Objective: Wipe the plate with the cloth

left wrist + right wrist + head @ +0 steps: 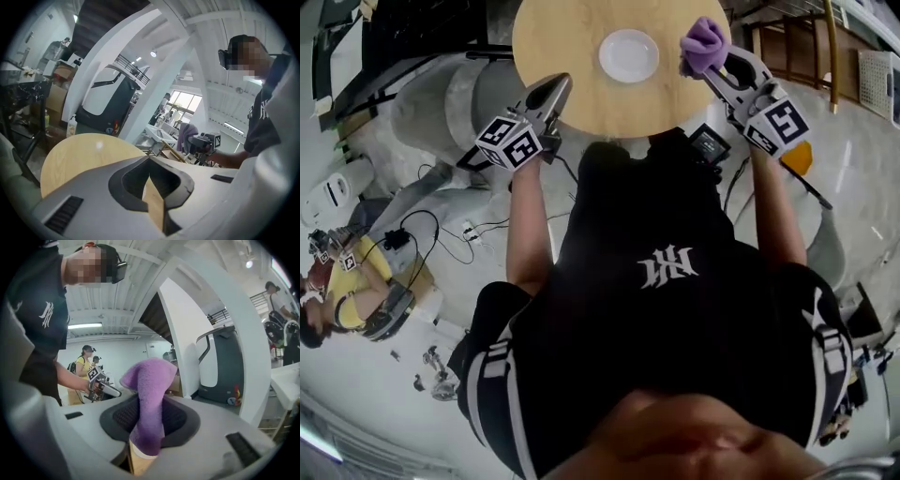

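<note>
While the white plate [628,54] sat bare near the middle of the round wooden surface [562,37] at the top centre of the head view, the purple cloth [705,40] was off it, bunched up to the plate's right, near the surface's right edge. The right gripper [712,64] pinched that cloth. In the right gripper view a thick fold of it stood up between the two jaws, which pressed on it from both sides, and its free end flopped over to the left above them. Cloth and plate were apart, with bare wood between them. Whether the cloth touched the wood could not be told.

The left gripper [560,87] was at the upper left of the head view, over the near left rim of the surface, pointing towards the plate but well short of it. Its jaws were pressed together with nothing between them, as the left gripper view showed, and only a sliver of the wooden top was visible below the tips.

At the lower left of the head view, another person in a yellow shirt [349,298] was on the pale floor [412,403], near loose black cables [441,230].
</note>
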Tool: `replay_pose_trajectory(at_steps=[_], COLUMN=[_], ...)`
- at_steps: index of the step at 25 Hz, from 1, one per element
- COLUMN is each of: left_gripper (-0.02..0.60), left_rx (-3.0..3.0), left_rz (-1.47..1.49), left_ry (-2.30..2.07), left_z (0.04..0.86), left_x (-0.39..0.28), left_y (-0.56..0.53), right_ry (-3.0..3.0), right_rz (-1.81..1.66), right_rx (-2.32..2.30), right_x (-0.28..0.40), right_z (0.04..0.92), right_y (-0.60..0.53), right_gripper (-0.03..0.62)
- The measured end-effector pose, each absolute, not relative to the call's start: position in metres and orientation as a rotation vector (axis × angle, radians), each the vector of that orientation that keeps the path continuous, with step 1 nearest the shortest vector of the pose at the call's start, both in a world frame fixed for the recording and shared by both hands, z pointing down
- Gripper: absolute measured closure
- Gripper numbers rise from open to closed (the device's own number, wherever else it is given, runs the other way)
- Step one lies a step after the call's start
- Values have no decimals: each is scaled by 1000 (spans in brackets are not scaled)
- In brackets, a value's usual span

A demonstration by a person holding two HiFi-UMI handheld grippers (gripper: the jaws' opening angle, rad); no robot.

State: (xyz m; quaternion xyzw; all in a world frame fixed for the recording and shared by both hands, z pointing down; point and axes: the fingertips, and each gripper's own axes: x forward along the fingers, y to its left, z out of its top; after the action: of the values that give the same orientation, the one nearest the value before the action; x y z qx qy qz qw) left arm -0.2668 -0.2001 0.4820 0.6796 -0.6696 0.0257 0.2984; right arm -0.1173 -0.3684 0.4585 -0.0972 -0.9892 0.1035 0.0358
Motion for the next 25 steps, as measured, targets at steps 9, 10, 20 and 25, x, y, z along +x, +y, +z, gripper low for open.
replay_pose_trajectory(at_steps=[9,10,20,25], left_gripper=[572,570,425,422], left_rx=[1834,1881,1927,1927], left_rz=[135,132,135,323], left_ry=[-1669,-1568,-1160,-1037], left_z=[511,520,486,532], left_x=[-220,-207,-65,-34], left_y=[-58,-32,20,22], right_ry=[-3002,-2975,-2807,-2768], right_rz=[327,340,283,238], right_rx=[-175,-56,98,52], right_x=[-71,-49,45,40], right_z=[484,485,385,437], right_y=[-220,-180,-64,-54], right_gripper=[480,480,480,480])
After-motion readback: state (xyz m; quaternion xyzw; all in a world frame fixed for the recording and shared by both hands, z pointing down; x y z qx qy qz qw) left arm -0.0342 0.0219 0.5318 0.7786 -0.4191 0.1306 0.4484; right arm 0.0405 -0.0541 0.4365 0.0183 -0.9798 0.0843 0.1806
